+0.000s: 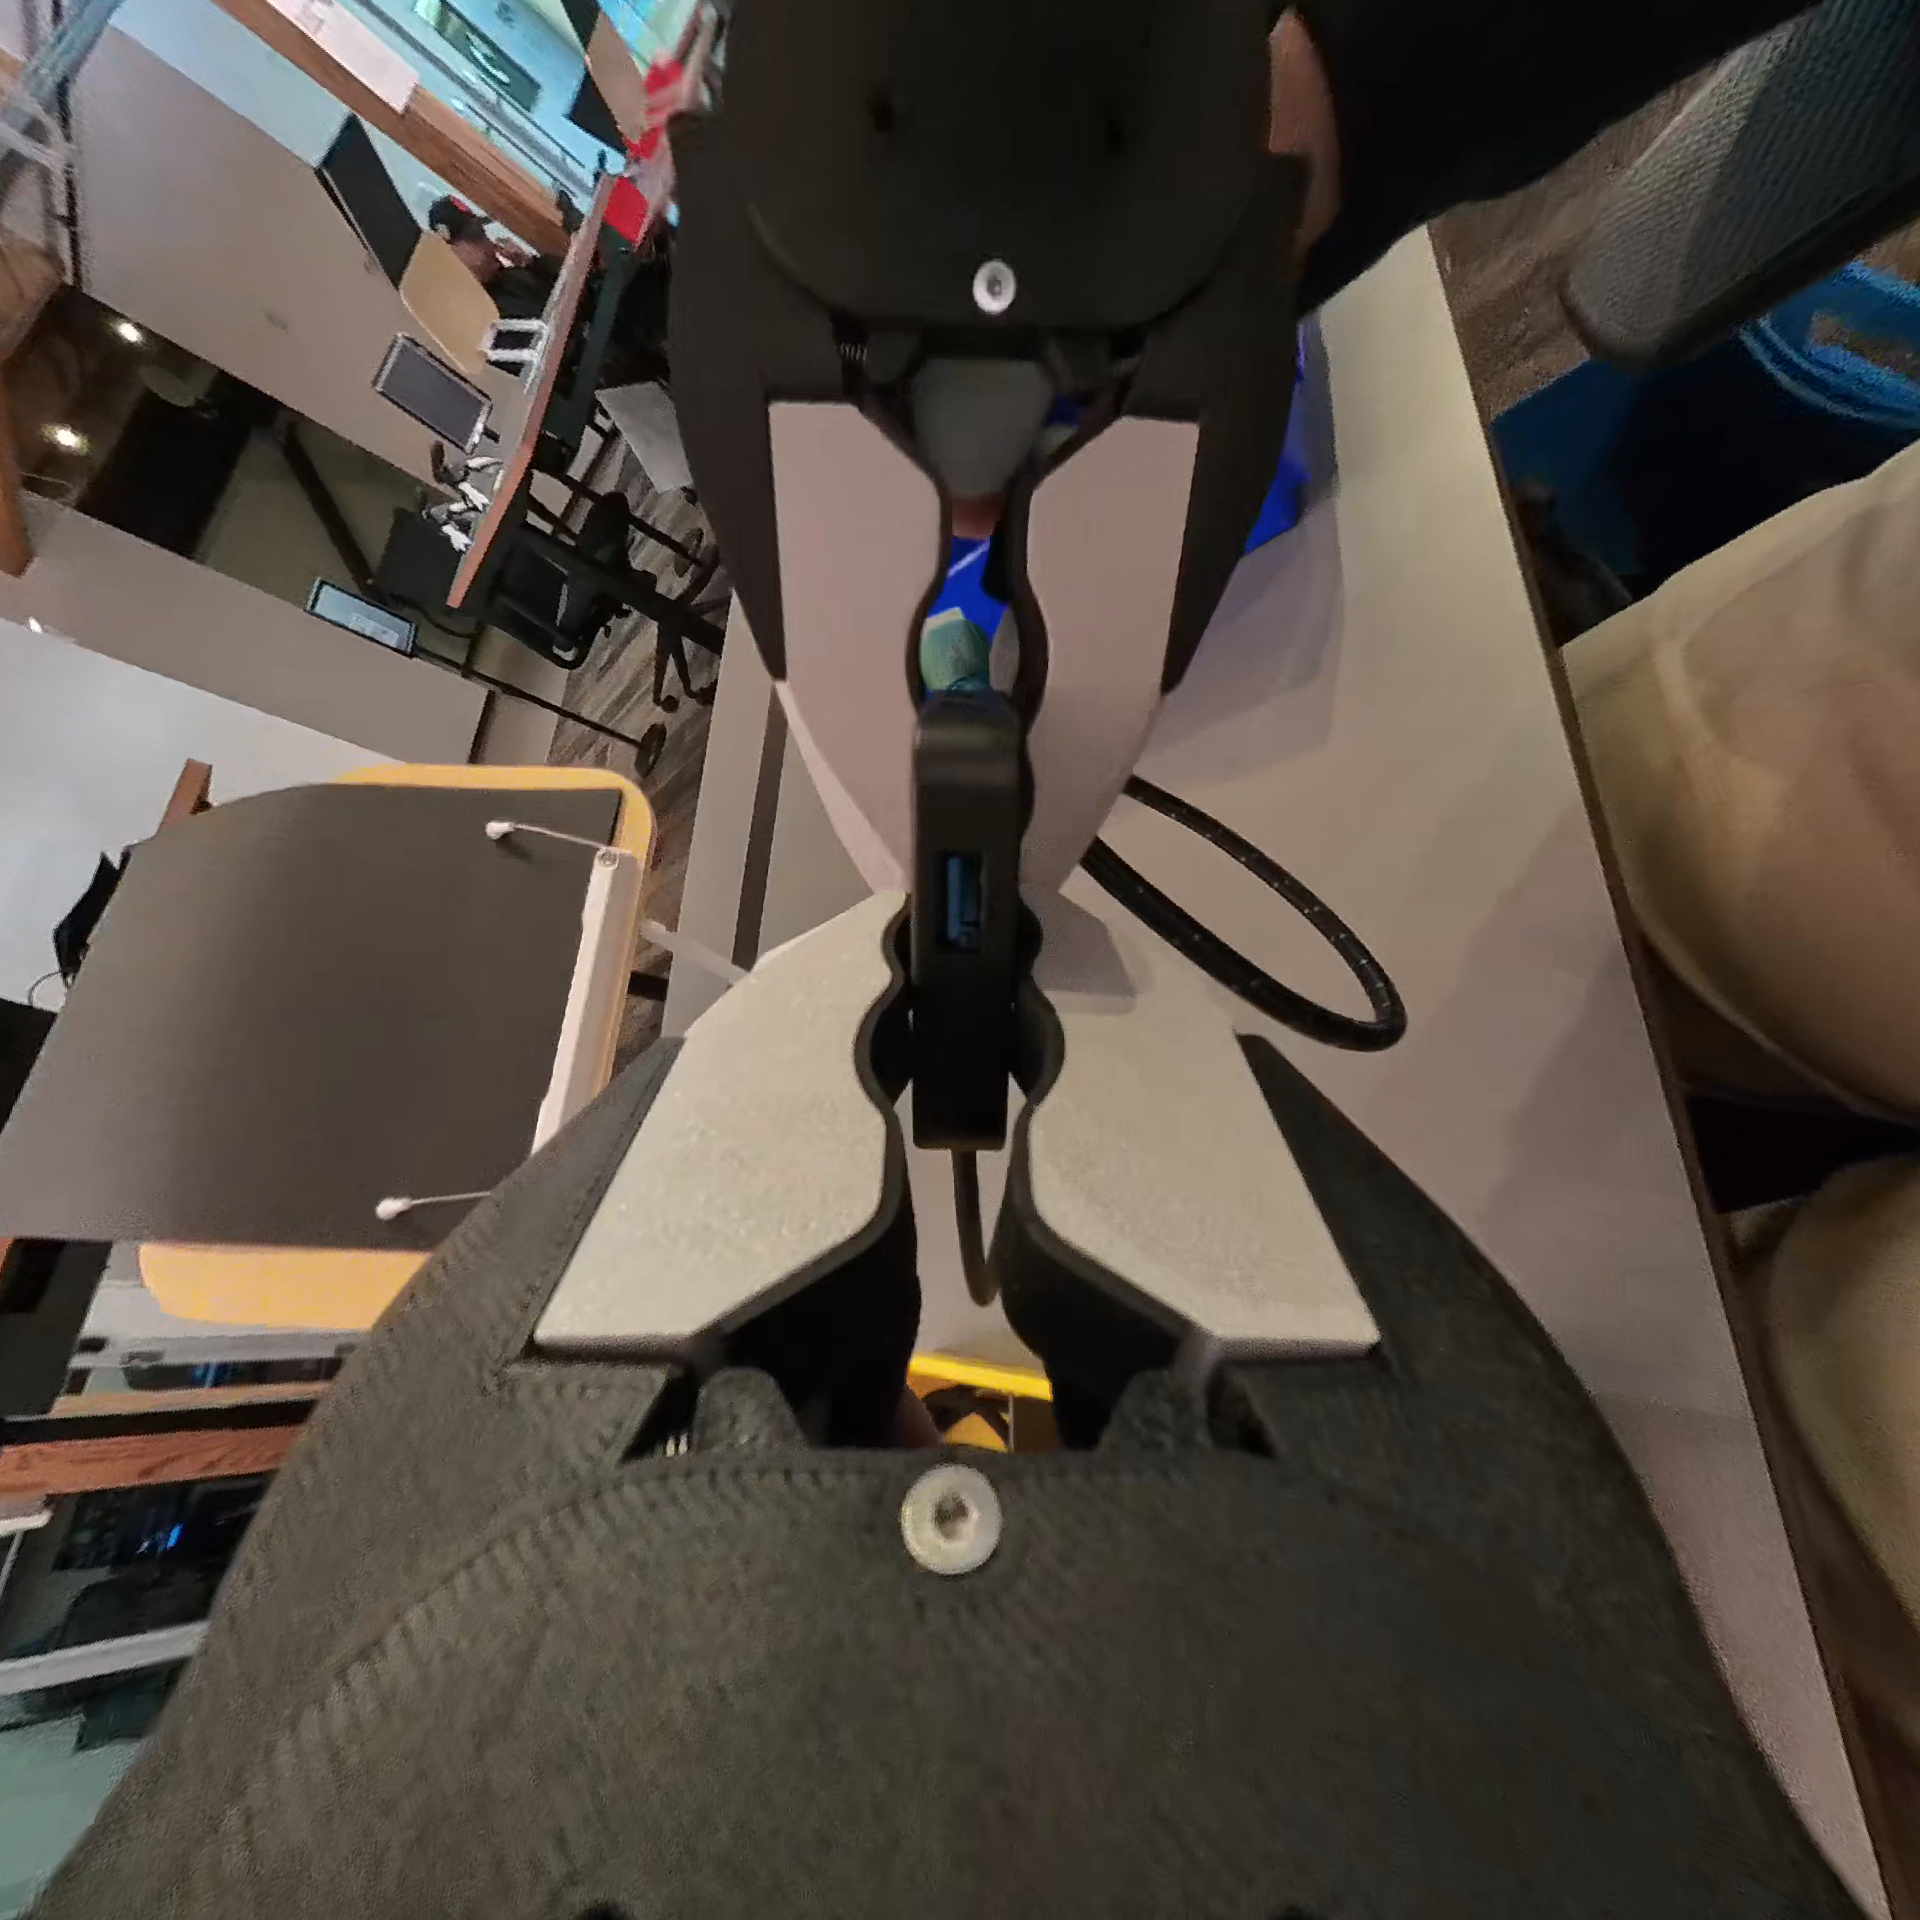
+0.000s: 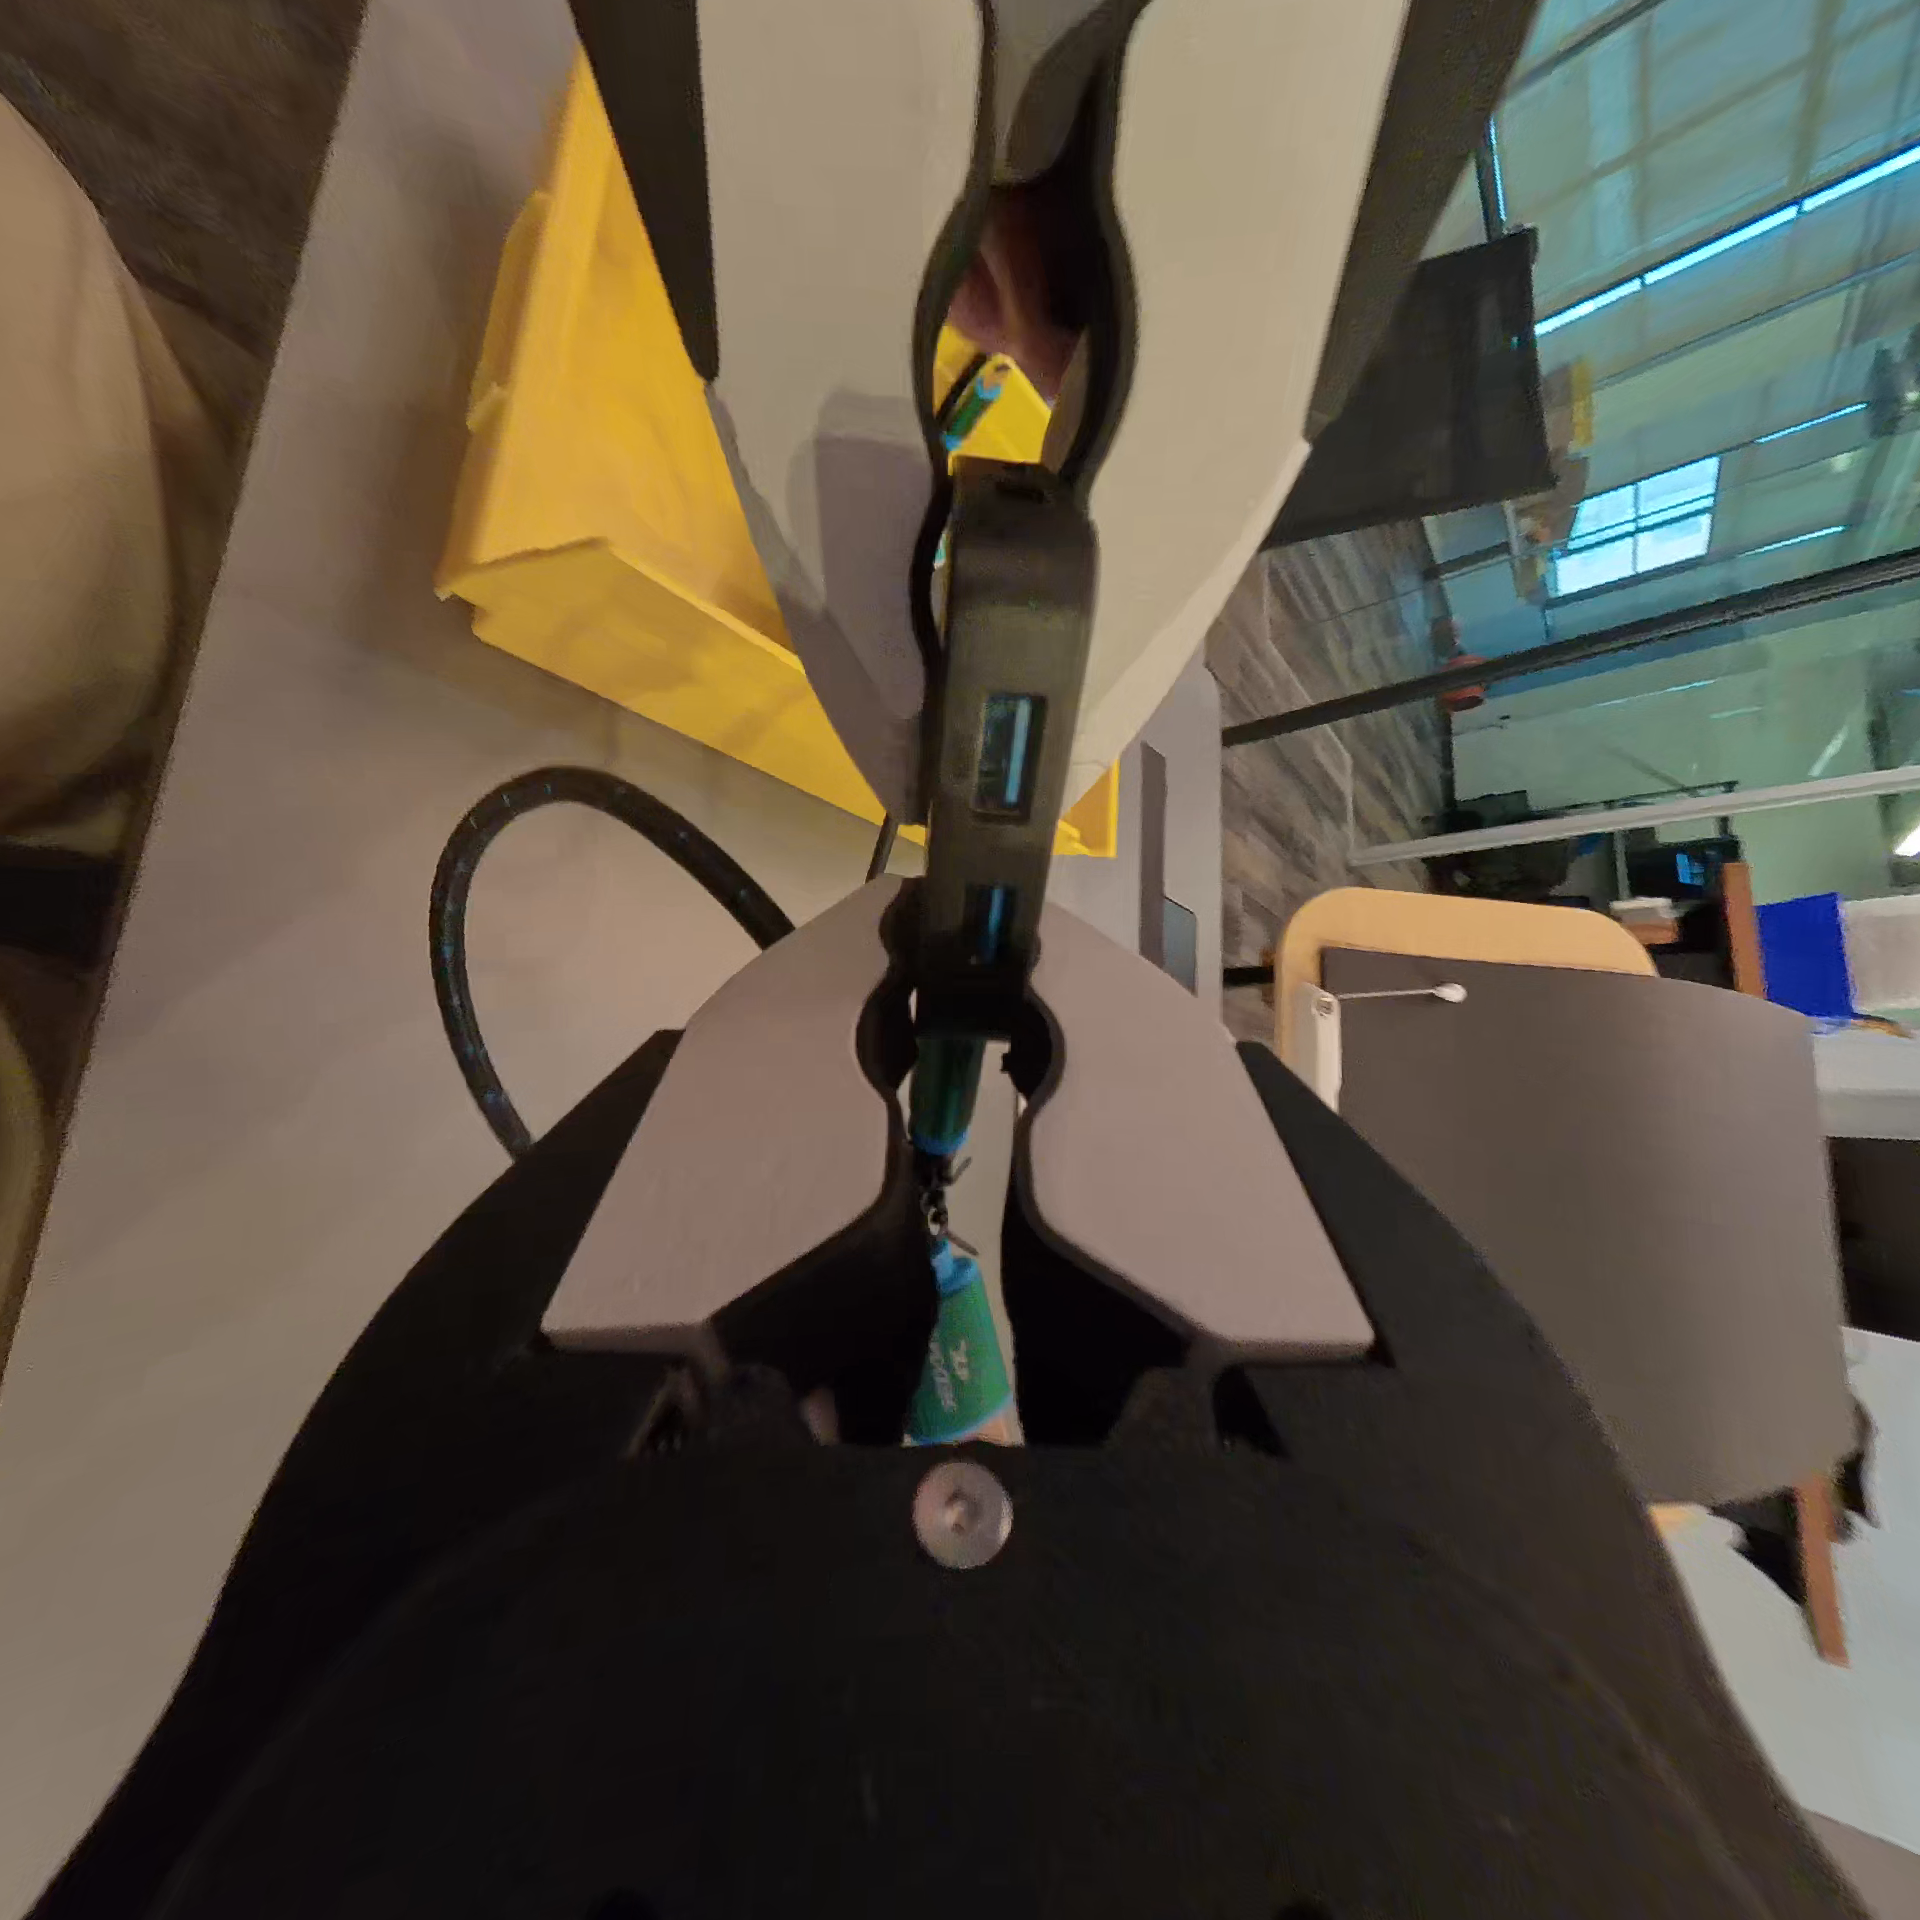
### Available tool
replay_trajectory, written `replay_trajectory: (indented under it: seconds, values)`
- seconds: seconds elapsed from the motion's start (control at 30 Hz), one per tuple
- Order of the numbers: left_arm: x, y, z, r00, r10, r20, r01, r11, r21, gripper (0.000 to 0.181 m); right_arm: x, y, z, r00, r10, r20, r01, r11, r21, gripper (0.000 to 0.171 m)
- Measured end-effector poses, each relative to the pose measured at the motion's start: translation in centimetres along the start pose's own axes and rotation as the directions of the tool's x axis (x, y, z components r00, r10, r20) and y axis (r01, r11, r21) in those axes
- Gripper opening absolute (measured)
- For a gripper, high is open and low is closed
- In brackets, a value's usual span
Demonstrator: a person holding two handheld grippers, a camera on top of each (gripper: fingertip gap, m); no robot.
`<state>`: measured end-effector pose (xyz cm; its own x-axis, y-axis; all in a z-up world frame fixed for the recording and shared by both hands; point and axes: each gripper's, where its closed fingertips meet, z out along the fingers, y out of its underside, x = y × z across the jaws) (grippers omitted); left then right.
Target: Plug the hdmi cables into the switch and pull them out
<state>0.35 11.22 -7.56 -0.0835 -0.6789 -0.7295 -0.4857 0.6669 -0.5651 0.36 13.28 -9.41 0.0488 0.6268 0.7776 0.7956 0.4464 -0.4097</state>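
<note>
Facing tongs (image 1: 961, 997) (image 2: 961, 997) pinching one switch (image 1: 964, 935)

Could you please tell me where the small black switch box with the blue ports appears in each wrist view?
Left wrist view: the small black switch box stands upright at centre, between both hand-held grippers' tips.
Right wrist view: it is centre, slightly higher, tilted.
Shared landmark: the looped black braided cable on the white table.

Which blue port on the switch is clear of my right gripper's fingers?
The farther blue port, fully exposed on the switch; the nearer blue port sits between fingertips of the right gripper.
</note>
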Motion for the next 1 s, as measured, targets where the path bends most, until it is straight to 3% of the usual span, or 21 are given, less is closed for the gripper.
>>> replay_trajectory:
  seconds: [0.3, 0.5, 0.7, 0.77, 0.83, 0.9, 1.0]
  values:
    - [-0.8, -0.4, -0.9, 1.0, -0.025, 0.017, 0.024, 0.999, 0.024, 0.014, 1.0, -0.1, -1.5, 0.999, -0.015, -0.042, 0.016, 0.999, 0.038, 0.011]
    - [-0.4, 0.4, -0.5, 1.0, -0.012, 0.006, 0.012, 1.0, -0.017, 0.014, 0.6, 0.7, -0.7, 0.998, -0.048, -0.038, 0.047, 0.998, -0.041, 0.011]
    - [-0.4, -0.1, -0.9, 0.989, -0.136, -0.063, 0.142, 0.984, 0.106, 0.014, 0.4, 0.1, -1.6, 0.999, -0.033, 0.011, 0.033, 0.999, 0.002, 0.011]
    - [-0.4, 0.0, -0.9, 0.988, -0.141, -0.057, 0.146, 0.984, 0.102, 0.014, 0.7, 1.9, -1.5, 1.0, -0.029, 0.008, 0.03, 0.996, -0.079, 0.011]
    - [-3.3, 0.2, -3.9, 0.976, -0.214, 0.029, 0.207, 0.965, 0.161, 0.013, 1.6, 6.2, -2.3, 0.999, 0.047, -0.021, -0.05, 0.985, -0.164, 0.011]
    - [-5.0, 1.2, -6.1, 0.978, -0.175, 0.111, 0.165, 0.982, 0.092, 0.014, 2.6, 6.0, -3.6, 0.989, 0.147, -0.02, -0.148, 0.986, -0.075, 0.011]
    - [-4.7, 0.9, -5.3, 0.988, -0.09, 0.125, 0.088, 0.996, 0.017, 0.013, 4.4, 6.5, -4.0, 0.987, 0.144, -0.076, -0.154, 0.976, -0.155, 0.011]
